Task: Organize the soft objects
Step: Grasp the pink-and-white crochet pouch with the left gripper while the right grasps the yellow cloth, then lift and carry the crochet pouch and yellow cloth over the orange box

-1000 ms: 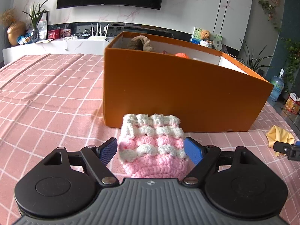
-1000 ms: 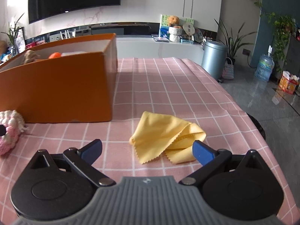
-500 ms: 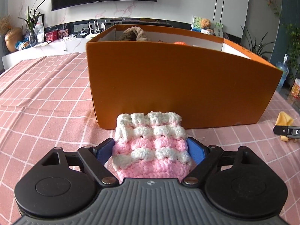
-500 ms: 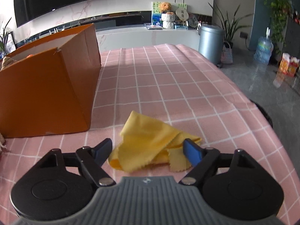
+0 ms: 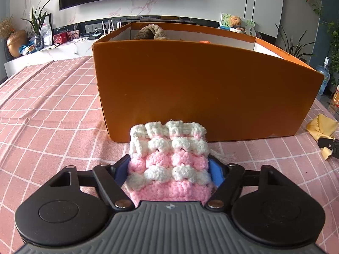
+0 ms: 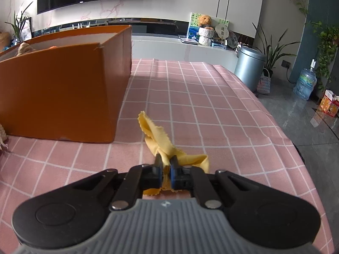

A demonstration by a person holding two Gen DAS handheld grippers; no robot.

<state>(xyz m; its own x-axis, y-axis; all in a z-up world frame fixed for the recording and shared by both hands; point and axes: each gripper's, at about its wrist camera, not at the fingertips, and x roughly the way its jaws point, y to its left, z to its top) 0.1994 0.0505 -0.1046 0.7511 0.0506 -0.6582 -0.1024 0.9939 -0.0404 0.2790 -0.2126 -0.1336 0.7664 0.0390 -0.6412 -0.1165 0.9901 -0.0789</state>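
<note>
Pink-and-white crochet pouch [image 5: 168, 160] is sitting between the blue fingers [image 5: 215, 172] of the left gripper [image 5: 168, 172], which are pressing in on both of its sides and holding it low over the checked tablecloth [image 5: 53, 127] on the desk. Just beyond the pouch, the near wall of the orange box [image 5: 201, 89] is rising close ahead, its top edge standing above the pouch; a brown plush toy [image 5: 151, 32] is peeking over the far rim. To the left of the box the cloth-covered desk is lying open and wide.

In the right wrist view, the right gripper [image 6: 166, 170] is pointing forward and level along the desk, its fingers [image 6: 174, 169] nearly touching and pinching the yellow cloth [image 6: 157, 136], which is trailing forward from them in a narrow fold onto the tablecloth. The box corner is standing near to the left of the cloth, apart from it. Ahead and to the right the desk is running open to its far and right edges, with a metal bin [image 6: 250, 68] on the floor beyond.
</note>
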